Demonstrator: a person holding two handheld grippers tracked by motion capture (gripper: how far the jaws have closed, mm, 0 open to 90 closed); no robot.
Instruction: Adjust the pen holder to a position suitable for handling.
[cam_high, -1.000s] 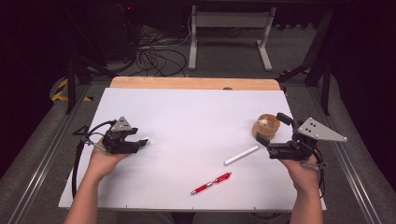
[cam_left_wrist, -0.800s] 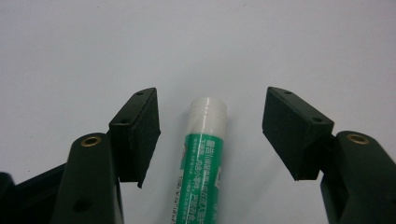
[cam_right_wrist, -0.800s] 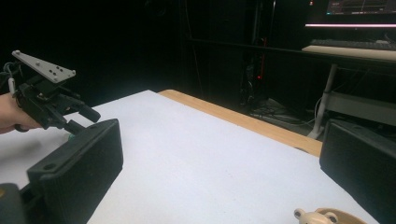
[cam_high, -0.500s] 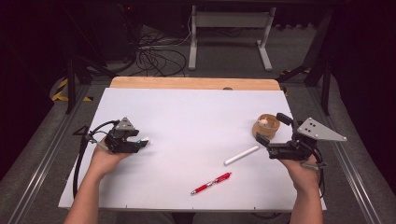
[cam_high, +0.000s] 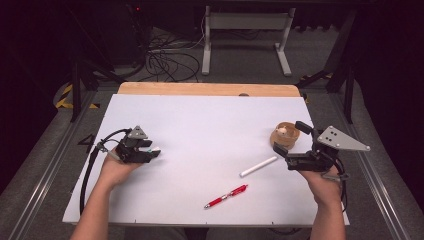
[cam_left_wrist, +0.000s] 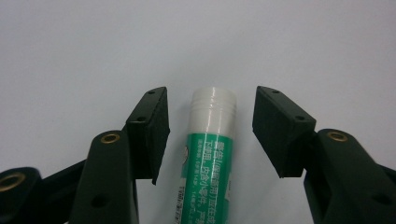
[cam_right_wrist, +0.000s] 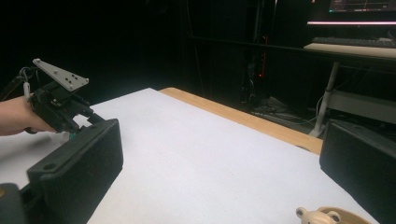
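Glue stick (cam_left_wrist: 211, 149) is lying flat on the white table (cam_high: 200, 125), between the jaws of my left gripper (cam_left_wrist: 210, 121), white cap pointing away from the camera. I am closing those jaws on it; they have just been narrowing, but gaps are showing on both sides of the tube, so the pads (cam_left_wrist: 149, 130) are not pressing yet and nothing is held. From the high view the left gripper (cam_high: 150, 152) is sitting low at the table's left side, with the cap just peeking out at its tip.

Risks I am watching: the tube is lying nearer the left pad, so that pad may be touching first and rolling or pushing the round body sideways out of the grip. The pads are also closing near the cap end, so the stick could be tipping once lifted.

My right gripper (cam_high: 295, 145) is waiting with jaws wide apart and empty, beside the wooden bowl (cam_high: 285, 135) holding what looks like a small figure. A white stick (cam_high: 258, 166) and a red pen (cam_high: 226, 196) are lying well apart from the glue.
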